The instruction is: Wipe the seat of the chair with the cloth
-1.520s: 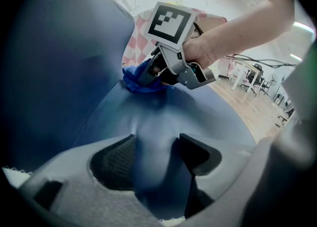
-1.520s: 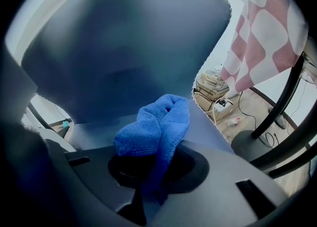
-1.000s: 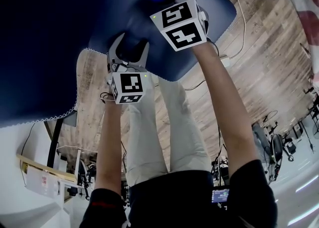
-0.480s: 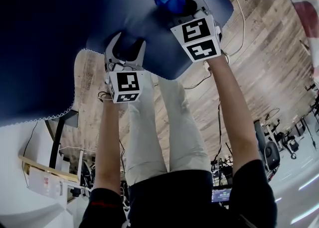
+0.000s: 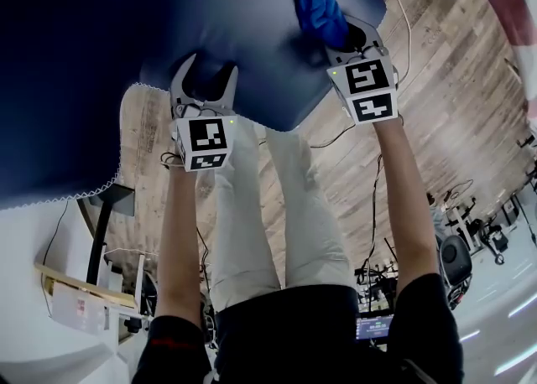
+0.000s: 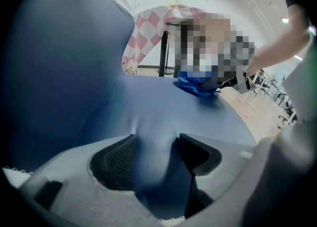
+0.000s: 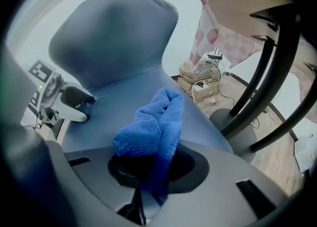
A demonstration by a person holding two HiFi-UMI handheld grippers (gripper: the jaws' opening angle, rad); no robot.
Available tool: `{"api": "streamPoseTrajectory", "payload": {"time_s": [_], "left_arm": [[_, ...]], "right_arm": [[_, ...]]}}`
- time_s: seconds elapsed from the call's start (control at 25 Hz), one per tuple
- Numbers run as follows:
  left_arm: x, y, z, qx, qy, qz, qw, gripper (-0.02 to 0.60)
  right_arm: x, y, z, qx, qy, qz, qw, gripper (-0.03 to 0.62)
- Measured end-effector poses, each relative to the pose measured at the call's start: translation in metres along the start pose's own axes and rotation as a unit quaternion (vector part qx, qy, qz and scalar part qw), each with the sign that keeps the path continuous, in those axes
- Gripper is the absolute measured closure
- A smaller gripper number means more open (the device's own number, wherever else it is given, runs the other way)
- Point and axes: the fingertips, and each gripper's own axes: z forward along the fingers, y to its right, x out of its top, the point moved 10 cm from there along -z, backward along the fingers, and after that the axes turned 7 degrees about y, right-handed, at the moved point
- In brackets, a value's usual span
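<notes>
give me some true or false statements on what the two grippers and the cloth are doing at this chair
1. The right gripper is shut on the blue cloth. True.
2. The cloth is folded flat. False: it is bunched up, over the chair seat.
3. The left gripper pinches the seat's covering between its jaws. True.
4. The left gripper holds a second cloth. False: only seat material sits between its jaws.
5. The floor is wooden planks. True.

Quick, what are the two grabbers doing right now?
Left gripper: closed, pinching the chair seat.
Right gripper: closed, holding the blue cloth.
</notes>
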Motion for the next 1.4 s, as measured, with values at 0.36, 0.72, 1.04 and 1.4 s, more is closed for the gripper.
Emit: {"api": "streamPoseTrajectory", "payload": {"time_s": [0.36, 0.72, 1.04, 1.4], "left_arm": [[0.004, -0.001, 0.0, 0.002, 0.001, 0.004, 1.0, 0.302], [0.0, 0.001, 0.0, 0.001, 0.003, 0.001, 1.0, 0.302], [-0.001, 0.0, -0.001, 0.001, 0.01, 0.003, 0.9999, 0.302], [-0.004, -0.001, -0.005, -0.004, 0.017, 0.003, 0.9998, 0.302]], "right_arm": [[-0.023, 0.009, -0.023, 0.002, -0.025, -0.002, 1.0, 0.526], [-0.034, 0.014, -0.037, 0.008, -0.062, -0.032, 0.998, 0.526], [-0.031, 0.008, -0.031, 0.012, -0.058, -0.043, 0.997, 0.528], [-0.004, -0.021, -0.004, 0.06, -0.02, -0.056, 0.996, 0.528]]}}
